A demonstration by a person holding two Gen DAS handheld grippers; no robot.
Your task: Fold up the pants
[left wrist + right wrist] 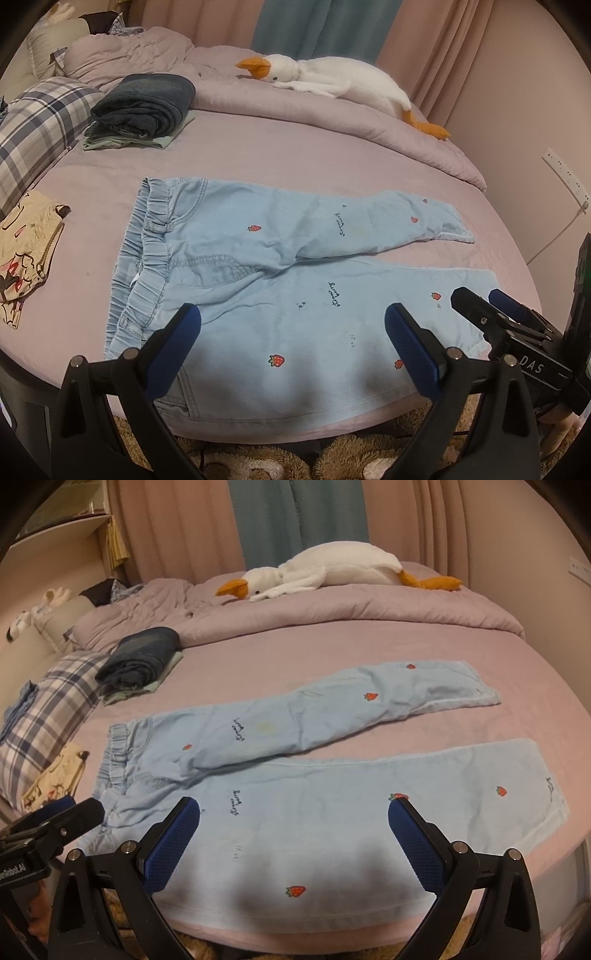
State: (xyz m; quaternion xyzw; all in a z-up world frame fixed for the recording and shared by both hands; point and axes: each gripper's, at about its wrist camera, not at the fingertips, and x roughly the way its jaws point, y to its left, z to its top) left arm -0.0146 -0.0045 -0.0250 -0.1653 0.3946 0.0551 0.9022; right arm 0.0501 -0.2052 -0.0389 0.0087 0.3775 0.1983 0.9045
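Observation:
Light blue pants (pixel 258 280) with small strawberry prints lie flat on the pink bed (pixel 295 155), waistband to the left, both legs spread apart to the right. They also show in the right wrist view (pixel 332 805). My left gripper (pixel 293 325) is open and empty, hovering over the near leg by the waistband side. My right gripper (pixel 293 816) is open and empty above the near leg further right; it also shows at the right of the left wrist view (pixel 480 299).
A folded dark garment stack (pixel 144 107) sits at the back left beside a plaid pillow (pixel 37 125). A cream printed garment (pixel 26 251) lies at the left. A white goose plush (pixel 332 79) lies on the rumpled quilt behind. A furry rug (pixel 258 458) is below the bed edge.

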